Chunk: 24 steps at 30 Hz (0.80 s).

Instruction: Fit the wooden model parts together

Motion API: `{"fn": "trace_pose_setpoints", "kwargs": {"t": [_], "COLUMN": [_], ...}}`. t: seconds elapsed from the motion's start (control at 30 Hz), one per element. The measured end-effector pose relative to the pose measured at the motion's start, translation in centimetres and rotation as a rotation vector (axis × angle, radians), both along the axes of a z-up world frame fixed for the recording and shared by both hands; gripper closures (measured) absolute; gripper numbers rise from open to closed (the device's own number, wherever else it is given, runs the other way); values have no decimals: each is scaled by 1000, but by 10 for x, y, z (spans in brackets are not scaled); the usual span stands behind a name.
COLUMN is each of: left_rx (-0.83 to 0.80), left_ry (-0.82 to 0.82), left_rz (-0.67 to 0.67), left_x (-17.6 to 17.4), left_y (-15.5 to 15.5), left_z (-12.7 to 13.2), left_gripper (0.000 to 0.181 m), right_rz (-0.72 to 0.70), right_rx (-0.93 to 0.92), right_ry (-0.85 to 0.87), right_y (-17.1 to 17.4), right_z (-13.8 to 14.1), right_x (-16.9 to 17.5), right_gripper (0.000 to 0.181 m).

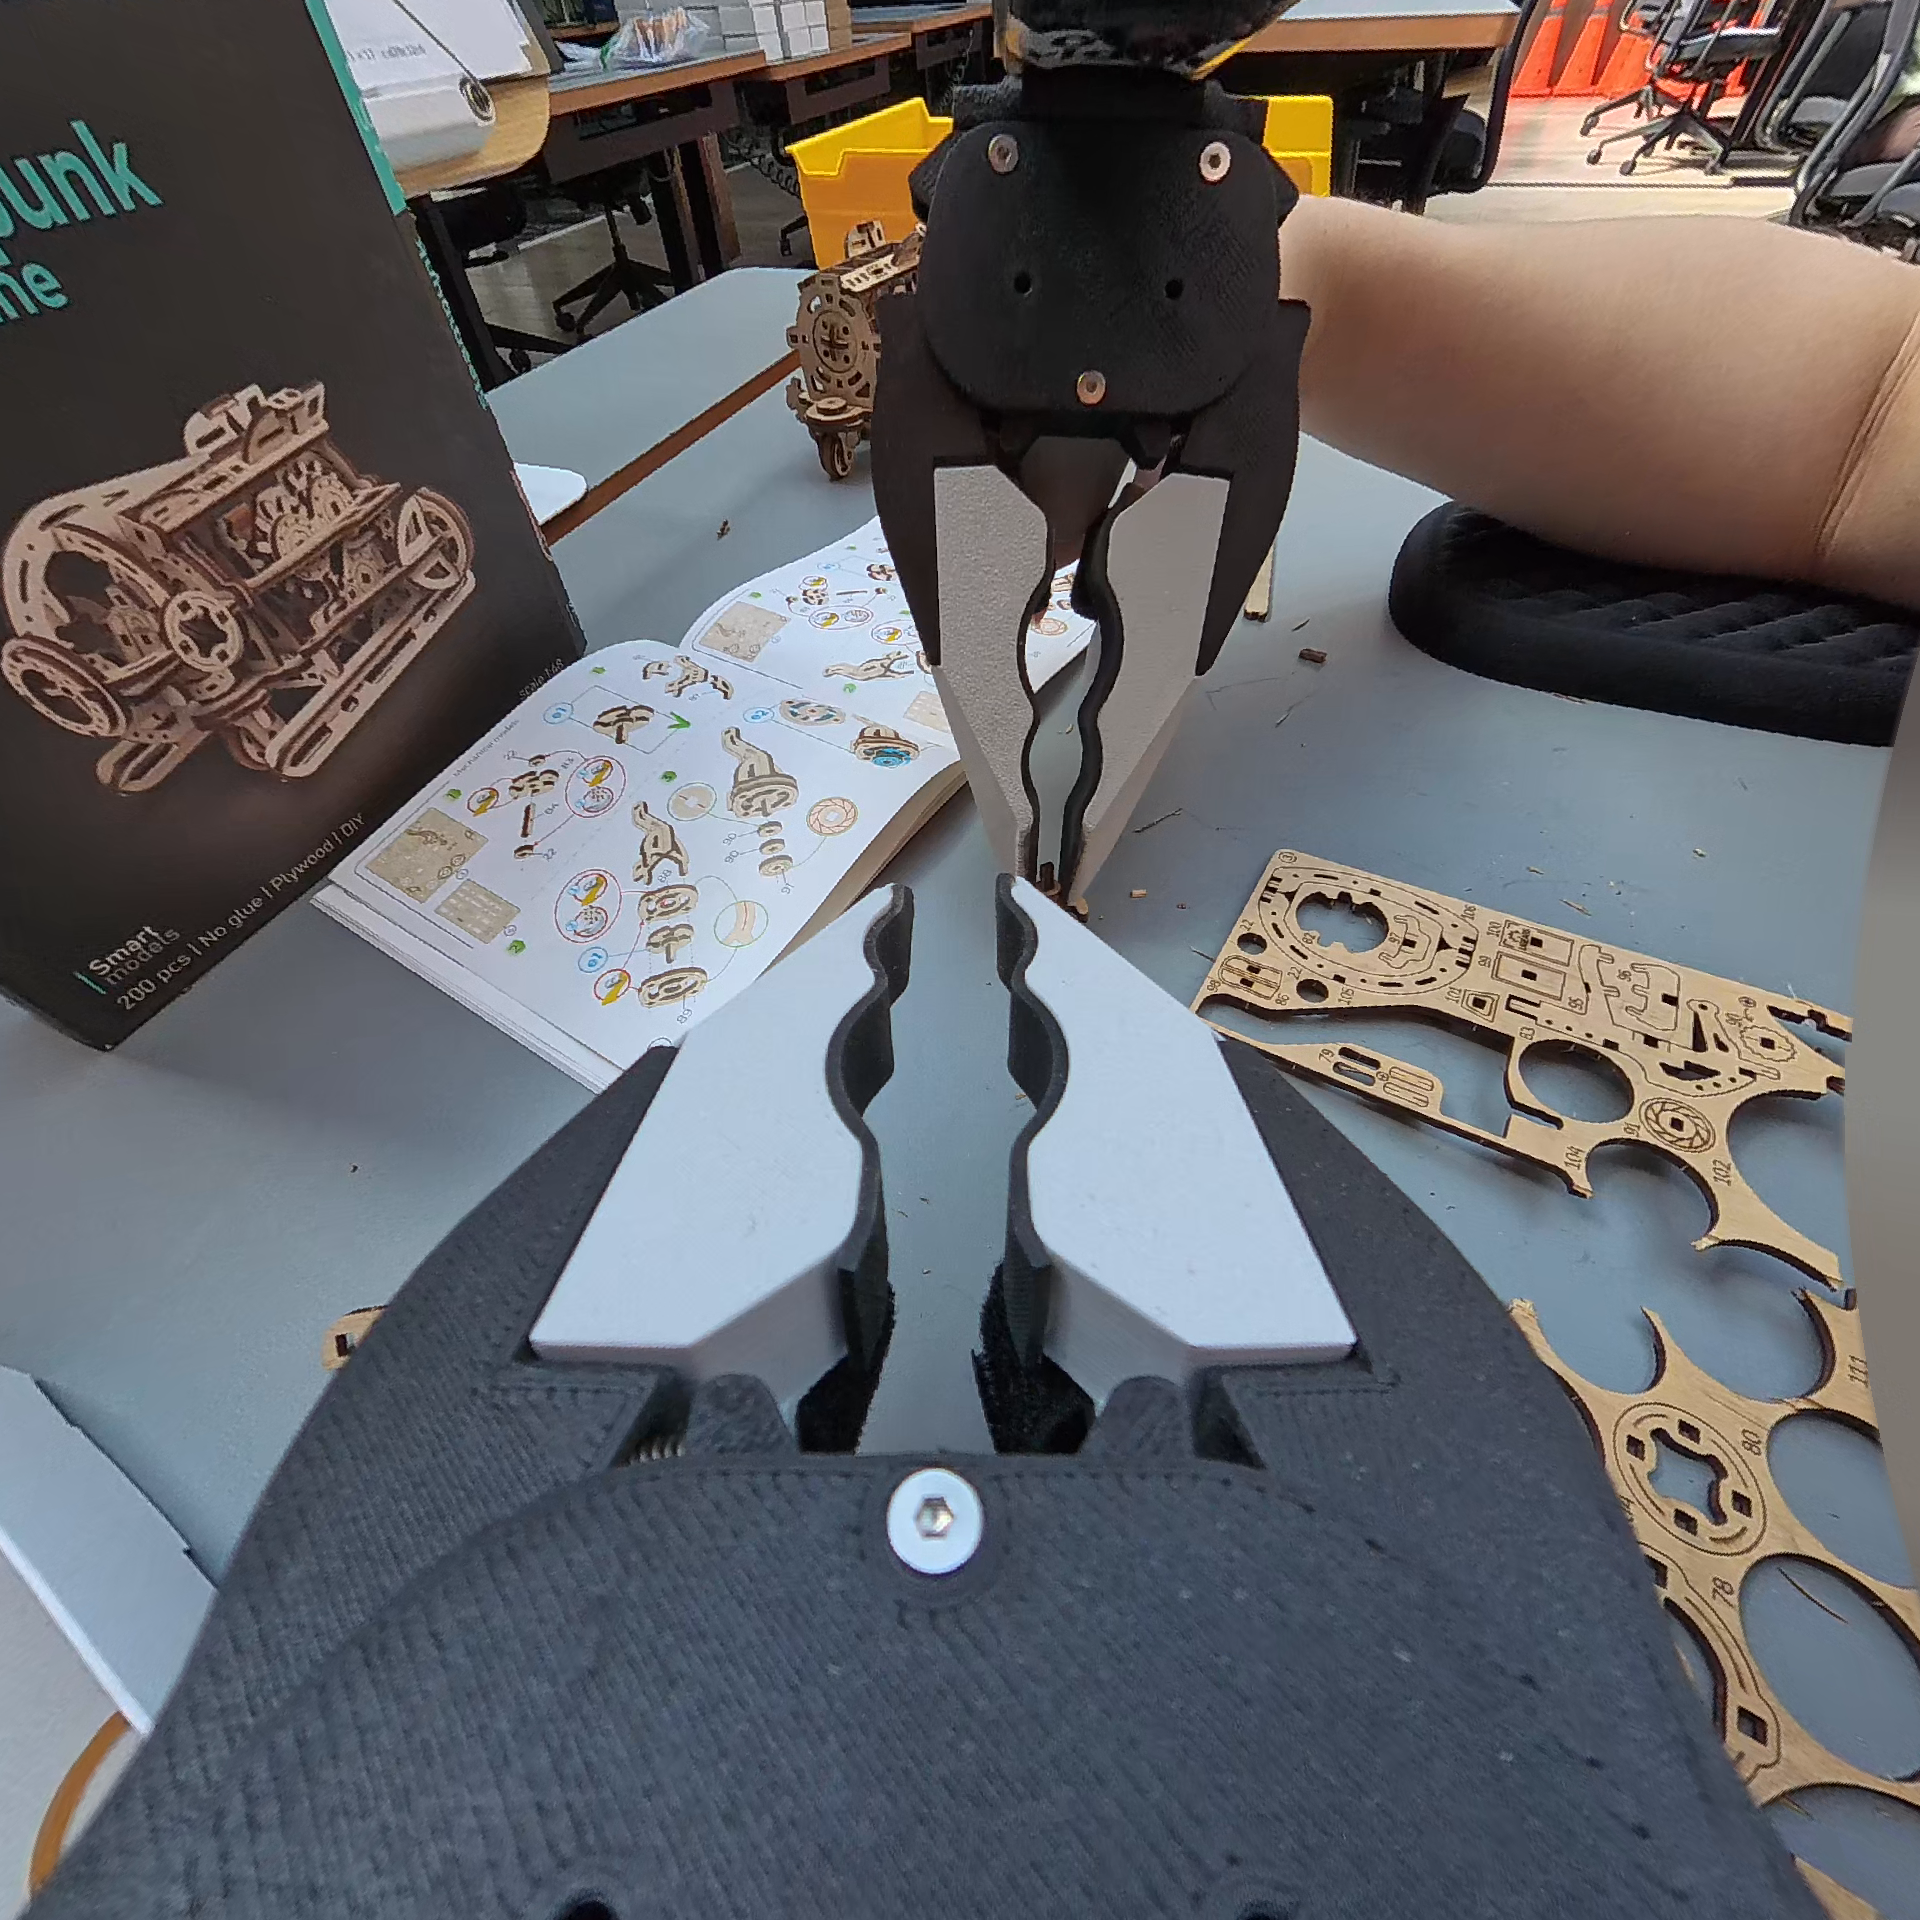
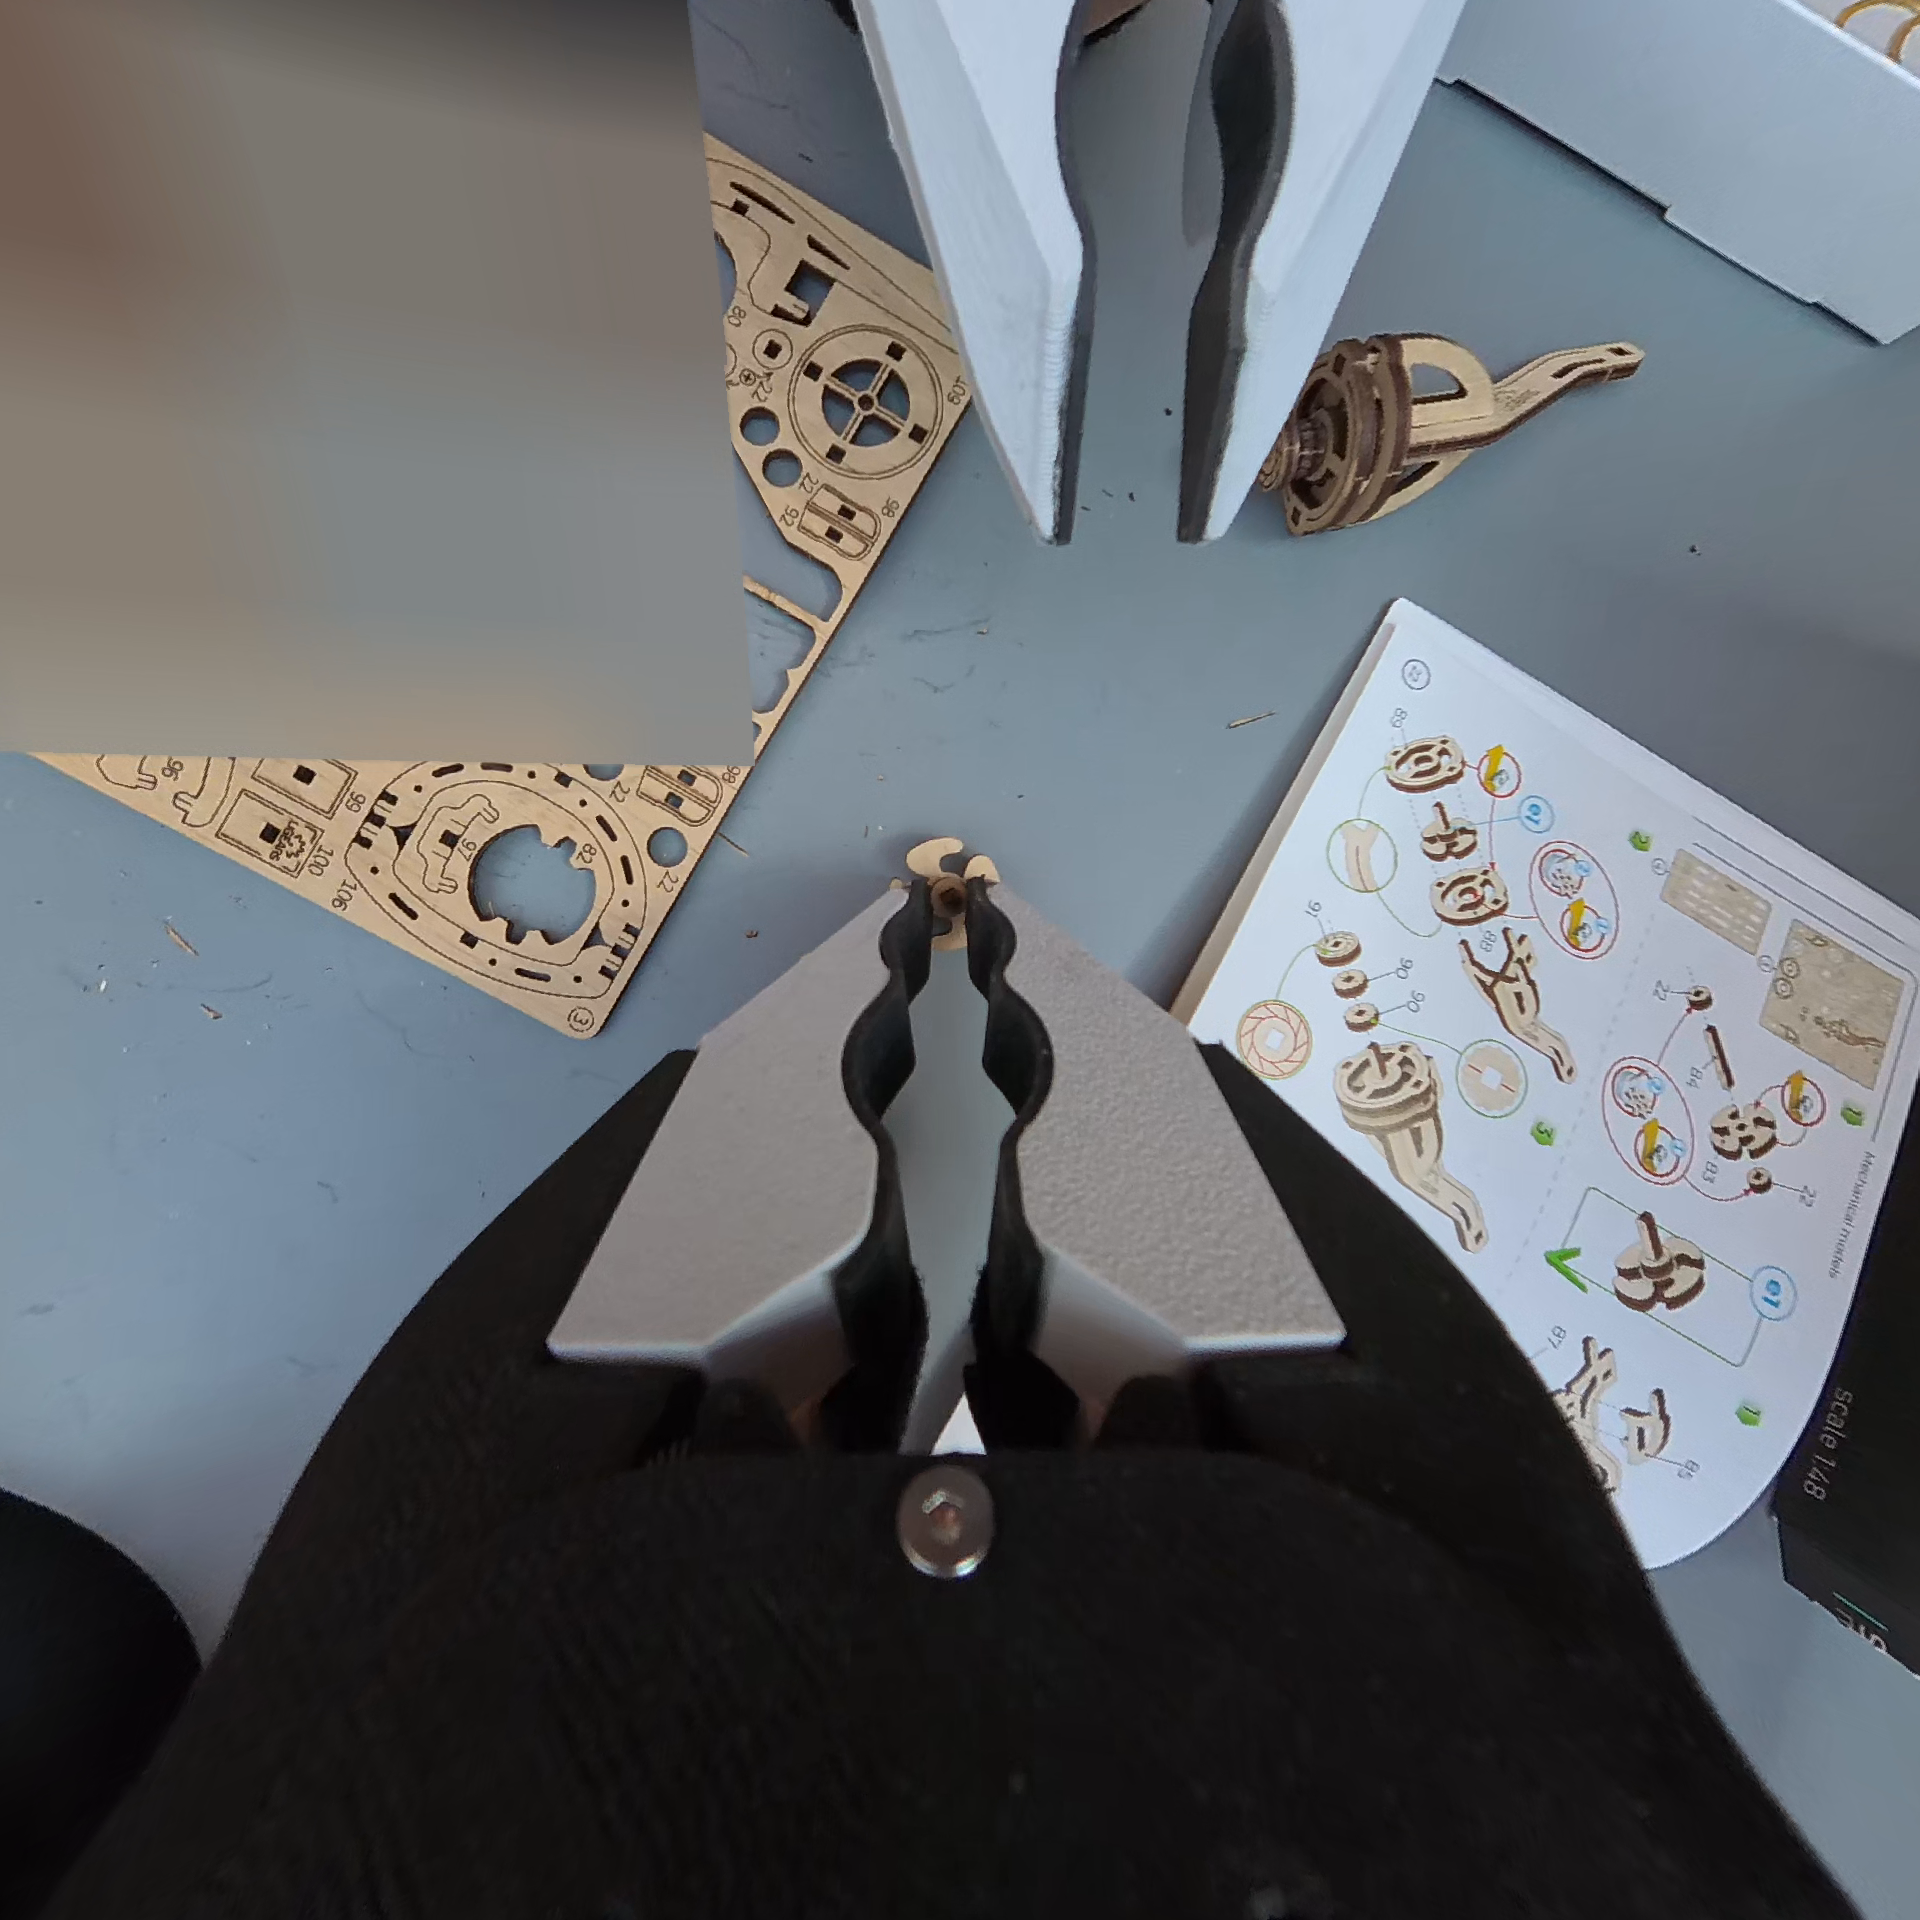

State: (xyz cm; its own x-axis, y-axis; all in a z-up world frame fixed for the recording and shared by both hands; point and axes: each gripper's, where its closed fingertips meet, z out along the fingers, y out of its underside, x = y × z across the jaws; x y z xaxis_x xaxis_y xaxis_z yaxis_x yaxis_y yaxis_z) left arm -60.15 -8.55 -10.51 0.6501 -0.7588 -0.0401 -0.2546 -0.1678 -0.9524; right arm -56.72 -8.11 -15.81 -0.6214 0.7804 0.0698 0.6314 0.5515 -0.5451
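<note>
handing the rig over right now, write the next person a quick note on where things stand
Right gripper: shut on a small wooden part, tips down at the grey table.
Left gripper: open, empty, hovering just opposite the right one.
Things: cut-out plywood sheets on the right-hand side, open instruction booklet and kit box on the left, a finished wheel subassembly lying near the left gripper, a larger partly built model at the back of the table.
Done: small part picked up.
Left: nothing is joined to it yet; likely mate it with its partner piece per the booklet.
</note>
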Motion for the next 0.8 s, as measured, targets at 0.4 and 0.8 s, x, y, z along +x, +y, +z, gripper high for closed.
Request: {"fn": "trace_pose_setpoints", "kwargs": {"t": [0.4, 0.8], "left_rx": [-1, -8], "left_ry": [-1, -7], "left_rz": [0, 4], "left_x": [0, -1], "left_y": [0, 1], "left_z": [0, 0], "left_gripper": [167, 166], "right_rz": [8, 65], "right_rx": [26, 261], "right_ry": [-17, -138], "right_y": [0, 1], "right_z": [0, -2], "right_x": [2, 2], "right_gripper": [176, 175]}}
